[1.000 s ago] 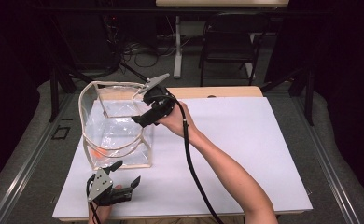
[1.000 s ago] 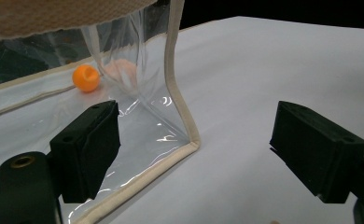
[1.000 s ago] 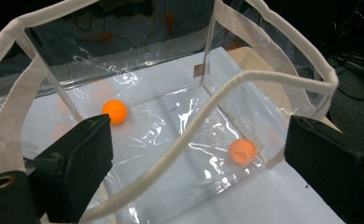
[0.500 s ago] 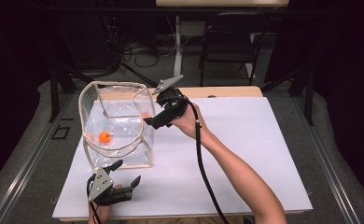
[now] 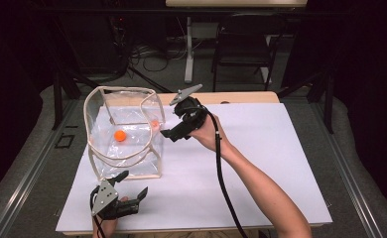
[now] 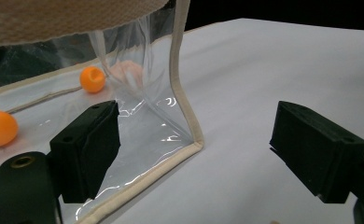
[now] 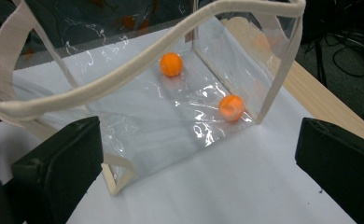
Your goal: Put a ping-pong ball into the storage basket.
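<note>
A clear plastic bag (image 5: 132,163) with cream trim stands open on the left of the white table (image 5: 271,158). Two orange balls lie on its floor, one (image 5: 119,135) in the middle and one (image 5: 155,124) by the right wall; both (image 7: 171,64) (image 7: 231,107) show through the plastic. My right gripper (image 5: 174,131) hovers just right of the bag, its jaws having just been opening, wide apart with nothing between them. My left gripper (image 5: 132,186) rests open near the front edge, with the bag's bottom corner (image 6: 192,140) lying between its spread jaws, untouched.
The bag's cream handle (image 7: 124,70) loops across in front of the right gripper (image 7: 199,177). White table surface stretches to the right of the bag. A wooden strip (image 5: 241,97) runs along the far edge, with a chair (image 5: 241,49) and cables beyond it.
My right gripper has drawn back rightward from the bag's mouth to outside it. An orange ball has rolled across the bag's floor toward the back. The left gripper has stayed put.
</note>
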Demonstrator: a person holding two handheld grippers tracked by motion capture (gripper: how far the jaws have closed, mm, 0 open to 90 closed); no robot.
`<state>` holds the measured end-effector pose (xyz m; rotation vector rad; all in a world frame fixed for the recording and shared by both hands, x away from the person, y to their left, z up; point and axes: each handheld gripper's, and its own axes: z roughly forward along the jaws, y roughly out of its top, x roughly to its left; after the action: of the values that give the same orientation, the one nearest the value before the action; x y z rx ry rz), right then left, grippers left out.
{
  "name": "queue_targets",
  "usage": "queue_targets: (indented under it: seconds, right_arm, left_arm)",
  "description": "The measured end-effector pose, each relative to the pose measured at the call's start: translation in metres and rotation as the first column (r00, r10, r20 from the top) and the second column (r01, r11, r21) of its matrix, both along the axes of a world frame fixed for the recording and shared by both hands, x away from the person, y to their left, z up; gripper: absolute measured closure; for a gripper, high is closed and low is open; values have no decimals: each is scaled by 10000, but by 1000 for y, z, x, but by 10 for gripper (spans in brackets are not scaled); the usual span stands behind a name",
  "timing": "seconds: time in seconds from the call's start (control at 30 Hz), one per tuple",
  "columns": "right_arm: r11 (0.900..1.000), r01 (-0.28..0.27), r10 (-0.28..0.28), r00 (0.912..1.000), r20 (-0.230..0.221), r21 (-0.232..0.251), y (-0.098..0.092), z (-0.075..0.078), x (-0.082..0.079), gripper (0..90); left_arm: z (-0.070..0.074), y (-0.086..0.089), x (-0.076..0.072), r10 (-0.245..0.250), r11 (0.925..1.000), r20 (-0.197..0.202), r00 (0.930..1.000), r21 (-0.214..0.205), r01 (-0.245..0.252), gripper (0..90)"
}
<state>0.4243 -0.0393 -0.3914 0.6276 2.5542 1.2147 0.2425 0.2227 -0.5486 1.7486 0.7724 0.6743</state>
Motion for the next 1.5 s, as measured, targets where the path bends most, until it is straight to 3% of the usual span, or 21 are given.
queue_targets:
  seconds: [1.03,1.5]
  right_arm:
    - [9984,197,-204,9997,-126,-533,-38,-30,-20,0]
    - [9983,271,-275,9996,-66,-513,-54,-43,-34,0]
  left_arm:
    - [0,-2,1,-101,9999,17,9999,112,101,155]
    - [0,-3,1,-96,9999,27,9999,127,96,155]
